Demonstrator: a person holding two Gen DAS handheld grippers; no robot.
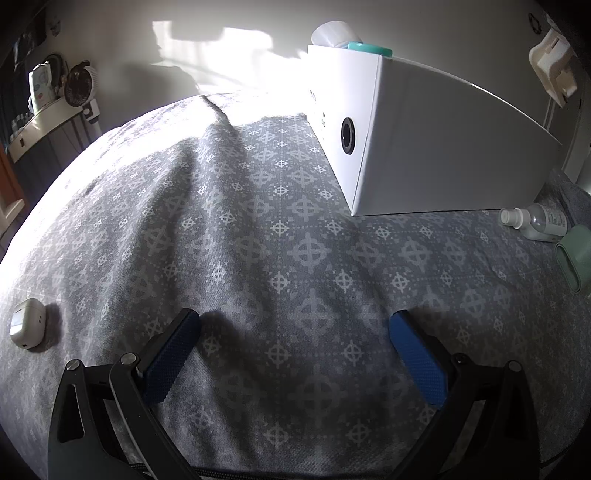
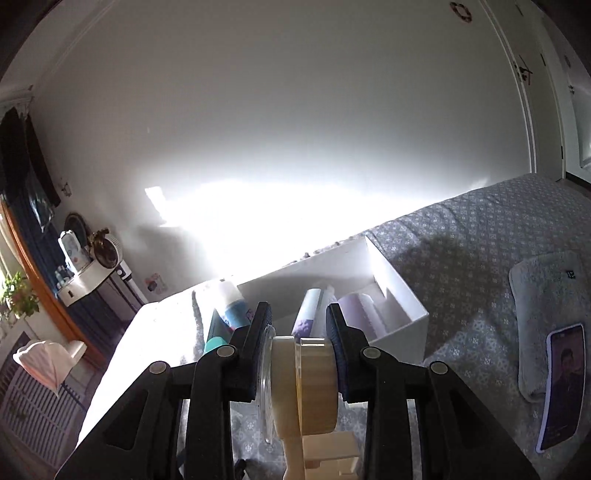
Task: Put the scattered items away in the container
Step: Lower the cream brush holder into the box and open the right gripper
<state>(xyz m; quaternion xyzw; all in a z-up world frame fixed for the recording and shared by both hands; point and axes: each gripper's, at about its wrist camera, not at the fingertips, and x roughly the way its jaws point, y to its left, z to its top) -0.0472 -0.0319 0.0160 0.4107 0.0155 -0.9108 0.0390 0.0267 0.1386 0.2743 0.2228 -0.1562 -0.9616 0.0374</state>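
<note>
We see the white box (image 2: 402, 295) open-topped in the middle of the right wrist view, standing on the patterned grey bedspread (image 2: 480, 236). Inside it lie a pale lilac tube (image 2: 360, 306) and a white-and-purple tube (image 2: 308, 310) side by side; past its left wall a blue-and-white bottle (image 2: 232, 302) and a teal item (image 2: 214, 332) show, though we cannot tell how they sit in it.

Our right gripper (image 2: 299, 341) is clamped on a cream-coloured handled object with a clear disc (image 2: 303, 384), held low centre in front of the box.

Only this view shows the grey towel (image 2: 546, 295) at right with a phone (image 2: 563, 384) lying on its lower edge.

The left wrist view shows the box's closed outside (image 1: 424, 136) at upper right, with a white cap (image 1: 334, 33) and a teal lid (image 1: 369, 48) poking above its rim. Only here do we see a small clear bottle (image 1: 535, 221) and a sage-green case (image 1: 576, 258) at the right edge beside the box, and a white earbud case (image 1: 27, 328) at far left. Our left gripper (image 1: 293, 332) stands wide and empty above the bedspread.
</note>
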